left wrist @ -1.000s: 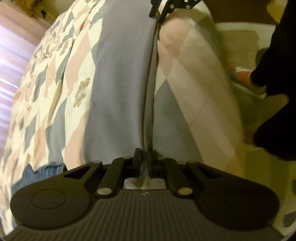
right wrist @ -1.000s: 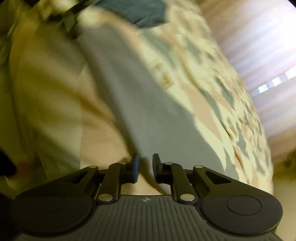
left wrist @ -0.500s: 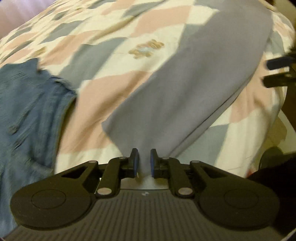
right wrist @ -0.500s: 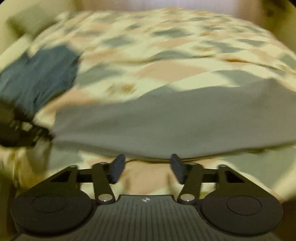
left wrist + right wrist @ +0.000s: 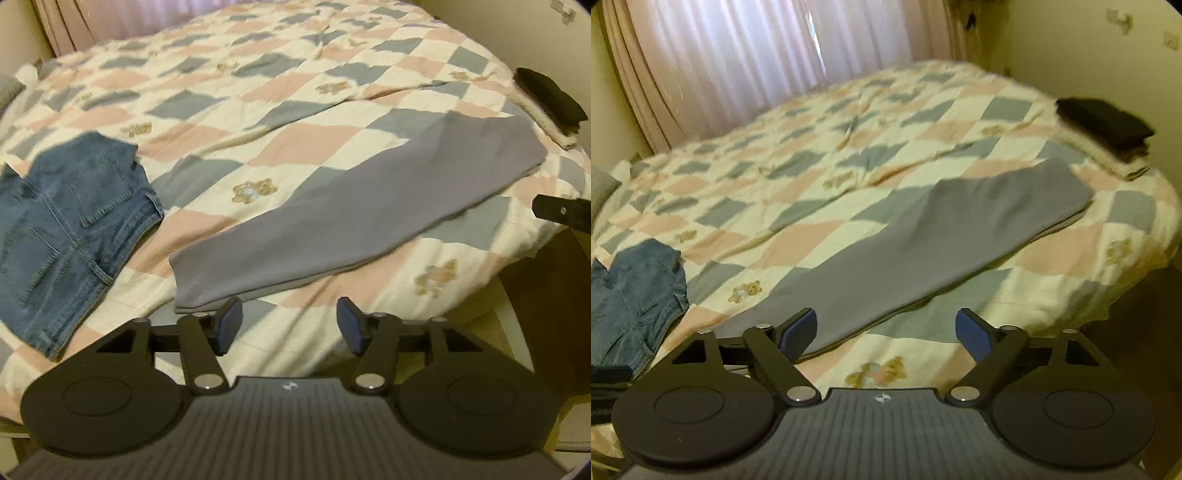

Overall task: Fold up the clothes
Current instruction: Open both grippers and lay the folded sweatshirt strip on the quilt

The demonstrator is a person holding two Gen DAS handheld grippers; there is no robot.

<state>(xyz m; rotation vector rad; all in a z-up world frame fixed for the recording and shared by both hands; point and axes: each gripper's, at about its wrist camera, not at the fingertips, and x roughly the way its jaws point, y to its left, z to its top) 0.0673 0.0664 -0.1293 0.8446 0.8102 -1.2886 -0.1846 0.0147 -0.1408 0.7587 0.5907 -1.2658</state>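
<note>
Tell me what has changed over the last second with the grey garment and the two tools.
Both tools let go. A second ago the left tool was shut on the grey garment, held stretched above the bed; now both it and the right tool are open and pulled back, and the garment lies flat in a long folded strip on the quilt. The jeans stayed put.

Right gripper [image 5: 885, 329] fingers spread — grey garment [image 5: 923, 243] flat on quilt [image 5: 820, 173], jeans [image 5: 635, 295] left
</note>
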